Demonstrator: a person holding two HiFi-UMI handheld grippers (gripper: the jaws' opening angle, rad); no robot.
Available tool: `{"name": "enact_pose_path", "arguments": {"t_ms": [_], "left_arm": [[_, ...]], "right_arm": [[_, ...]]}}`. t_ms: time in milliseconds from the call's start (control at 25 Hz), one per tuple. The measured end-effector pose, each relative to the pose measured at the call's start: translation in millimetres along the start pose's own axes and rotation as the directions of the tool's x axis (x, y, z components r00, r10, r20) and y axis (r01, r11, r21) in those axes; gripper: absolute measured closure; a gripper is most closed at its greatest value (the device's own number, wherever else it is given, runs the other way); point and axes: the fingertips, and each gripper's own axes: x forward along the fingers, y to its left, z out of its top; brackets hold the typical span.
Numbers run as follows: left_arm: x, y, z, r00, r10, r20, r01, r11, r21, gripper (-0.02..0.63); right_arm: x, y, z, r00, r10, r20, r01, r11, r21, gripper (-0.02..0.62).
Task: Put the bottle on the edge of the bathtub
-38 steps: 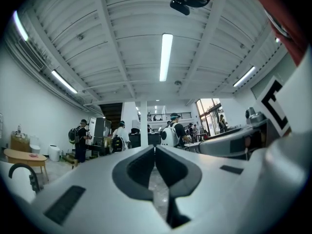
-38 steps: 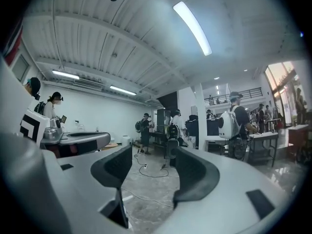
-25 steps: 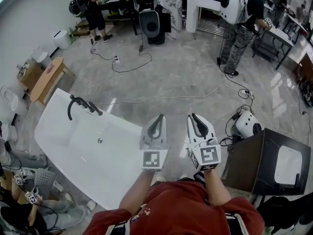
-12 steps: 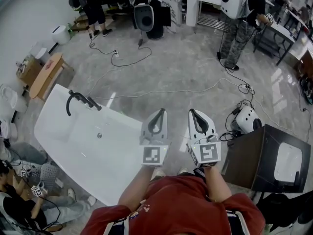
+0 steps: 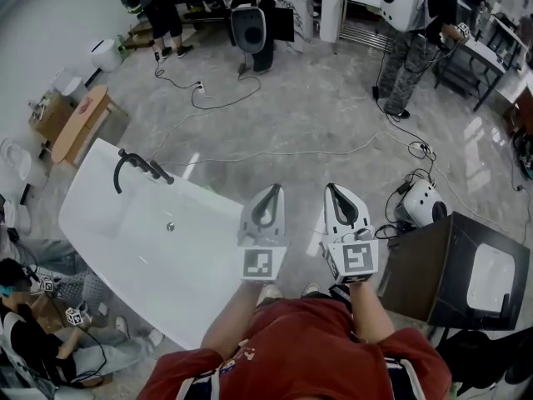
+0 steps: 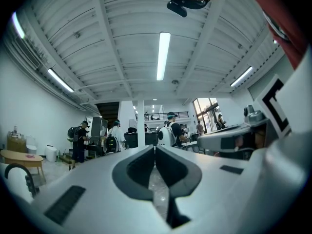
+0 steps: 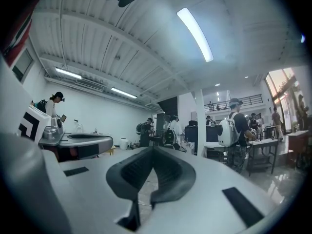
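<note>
Grey floor; white tub [image 5: 125,248] at left. Left tongs [image 5: 268,192] and right tongs [image 5: 336,192] both pinched together, empty. No bottle in sight: find it, then open wide.

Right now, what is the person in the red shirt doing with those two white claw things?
The person holds the left gripper and the right gripper up side by side, both shut with nothing in them. A white bathtub with a black tap stands at their left. No bottle is in sight, so nothing has been picked up yet.
</note>
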Motion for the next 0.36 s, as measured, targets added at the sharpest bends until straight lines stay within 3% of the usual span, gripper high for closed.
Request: {"name": "enact_pose_path", "arguments": {"t_ms": [360], "left_arm": [[0.1, 9.1, -4.6, 1.0, 0.021, -0.018, -0.022, 0.999, -0.029, 0.588]], "right_arm": [[5.0, 4.3, 1.0, 1.0, 0.003, -0.009, -0.003, 1.0, -0.006, 0.583]]}}
